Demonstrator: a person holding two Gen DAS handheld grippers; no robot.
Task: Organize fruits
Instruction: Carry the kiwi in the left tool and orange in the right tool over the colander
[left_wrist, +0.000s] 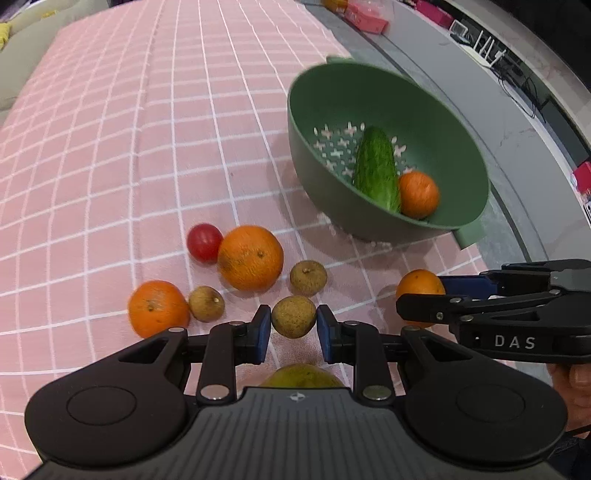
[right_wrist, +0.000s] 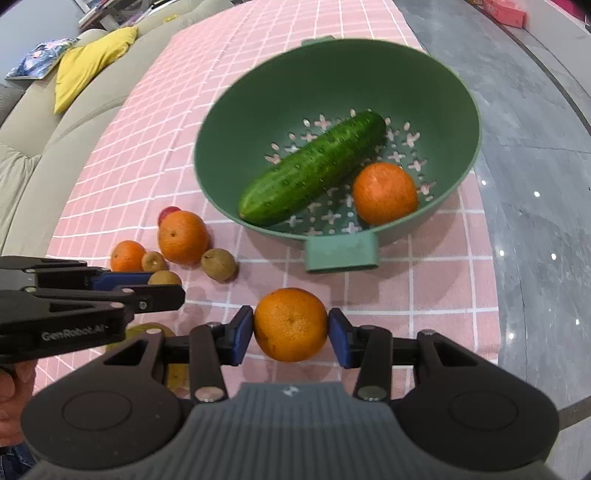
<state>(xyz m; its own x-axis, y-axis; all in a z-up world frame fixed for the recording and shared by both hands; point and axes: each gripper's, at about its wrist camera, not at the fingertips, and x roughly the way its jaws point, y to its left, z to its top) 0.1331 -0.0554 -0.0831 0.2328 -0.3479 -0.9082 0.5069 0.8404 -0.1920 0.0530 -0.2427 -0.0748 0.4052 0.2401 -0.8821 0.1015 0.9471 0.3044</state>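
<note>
My left gripper (left_wrist: 294, 322) has its blue fingers (left_wrist: 261, 330) pressed on a small brown fruit (left_wrist: 294, 316) at lower centre of the left wrist view. My right gripper (right_wrist: 291, 326) has closed its fingers (right_wrist: 240, 330) on an orange (right_wrist: 290, 324) at lower centre of the right wrist view. Both fruits are just above the pink checked cloth (left_wrist: 110, 147) on the counter. In the left wrist view, a green colander (left_wrist: 388, 110) sits at upper right, holding a cucumber (left_wrist: 376, 166) and a small orange (left_wrist: 419, 194) that touch. Left of centre lie a red tomato (left_wrist: 204, 242) touching a large orange (left_wrist: 250, 257), two more brown fruits (left_wrist: 308, 277) and another orange (left_wrist: 158, 308).
</note>
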